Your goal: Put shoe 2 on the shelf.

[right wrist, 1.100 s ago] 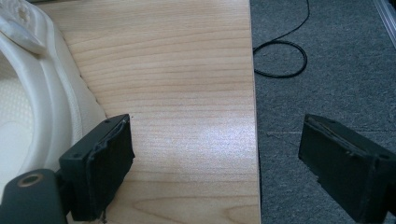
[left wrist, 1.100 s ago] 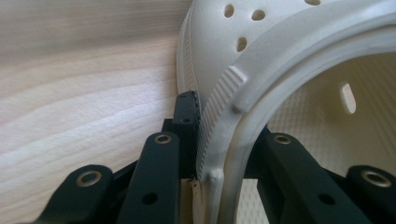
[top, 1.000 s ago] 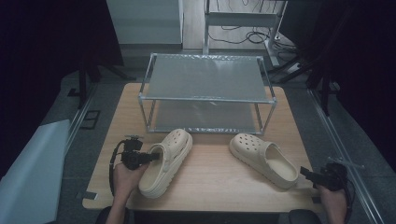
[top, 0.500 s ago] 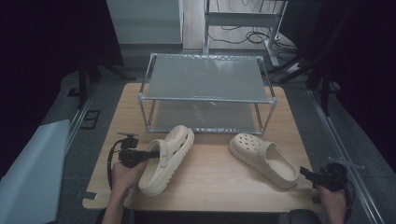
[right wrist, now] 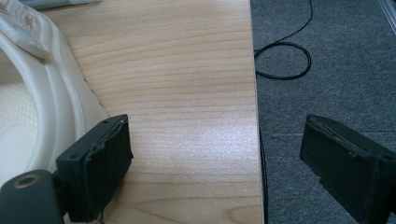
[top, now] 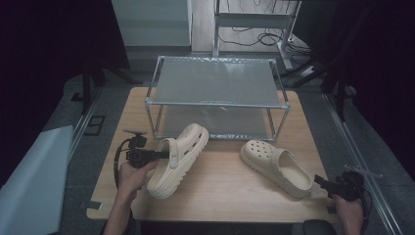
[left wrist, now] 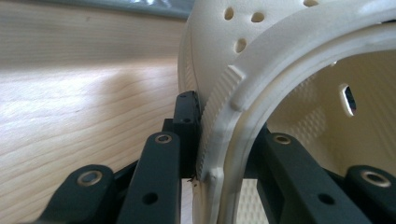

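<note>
left clog (top: 177,159): on table (top: 225,191), left, before rack (top: 215,98)
right clog (top: 276,167): right, well apart
rack: behind both

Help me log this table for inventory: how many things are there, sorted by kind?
Cream clogs: 2, one clamped in the left tongs at, one lying flat at
Metal shelf racks: 1
Wooden tables: 1
Total: 4

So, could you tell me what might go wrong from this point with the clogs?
The left gripper pinches only the thin rim of the left clog, so the tilted shoe could twist or slip out. Its toe sits close to the metal rack and could catch a leg. The right gripper, open beside the right clog, hovers at the table edge.
</note>
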A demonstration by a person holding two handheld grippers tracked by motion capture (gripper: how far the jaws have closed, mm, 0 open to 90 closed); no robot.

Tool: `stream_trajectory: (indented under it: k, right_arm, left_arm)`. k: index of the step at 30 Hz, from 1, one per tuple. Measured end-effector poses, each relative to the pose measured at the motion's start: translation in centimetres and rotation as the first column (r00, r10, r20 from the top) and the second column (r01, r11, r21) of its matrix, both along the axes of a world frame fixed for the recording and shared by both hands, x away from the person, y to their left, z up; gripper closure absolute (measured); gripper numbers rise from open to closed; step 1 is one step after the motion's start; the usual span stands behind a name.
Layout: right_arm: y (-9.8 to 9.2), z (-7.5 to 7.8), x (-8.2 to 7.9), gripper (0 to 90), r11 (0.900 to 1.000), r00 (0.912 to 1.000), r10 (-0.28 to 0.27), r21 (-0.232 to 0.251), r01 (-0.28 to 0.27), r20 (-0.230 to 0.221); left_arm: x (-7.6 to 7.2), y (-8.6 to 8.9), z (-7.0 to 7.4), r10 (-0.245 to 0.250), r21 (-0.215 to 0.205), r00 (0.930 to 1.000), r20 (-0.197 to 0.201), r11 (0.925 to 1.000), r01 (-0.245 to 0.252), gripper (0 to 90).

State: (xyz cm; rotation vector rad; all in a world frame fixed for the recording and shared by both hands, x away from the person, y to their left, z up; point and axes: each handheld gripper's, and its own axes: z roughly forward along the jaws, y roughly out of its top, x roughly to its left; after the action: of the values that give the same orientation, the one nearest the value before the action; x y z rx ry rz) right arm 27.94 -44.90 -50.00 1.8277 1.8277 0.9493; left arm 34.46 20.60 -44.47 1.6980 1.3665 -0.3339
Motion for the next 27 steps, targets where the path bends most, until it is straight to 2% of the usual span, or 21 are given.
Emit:
stream_trajectory:
  k: [8, 21, 24, 27]
  right_arm:
    - [0.0, -0.1, 0.0, 9.0, 1.0, 1.0, -0.005, 0.004, 0.005, 0.0]
    - [-0.2, -0.2, 0.0, 9.2, 1.0, 1.0, -0.006, 0.008, 0.006, -0.008]
    - [-0.2, -0.3, 0.1, 9.2, 1.0, 1.0, -0.008, 0.01, 0.008, -0.006]
    - [-0.3, -0.3, 0.1, 9.3, 1.0, 0.9999, -0.011, 0.011, 0.011, -0.007]
  left_arm:
    - [0.5, -0.7, 2.3, -0.045, -0.026, 0.9989, 0.013, 0.9987, 0.045, 74.8]
    - [1.2, -1.3, 5.9, -0.07, -0.044, 0.9966, 0.042, 0.9964, 0.072, 74.8]
    - [1.4, -1.5, 6.8, -0.074, -0.06, 0.996, 0.05, 0.9952, 0.077, 74.8]
    - [1.7, -1.7, 7.8, -0.085, -0.094, 0.9945, 0.061, 0.9915, 0.09, 74.7]
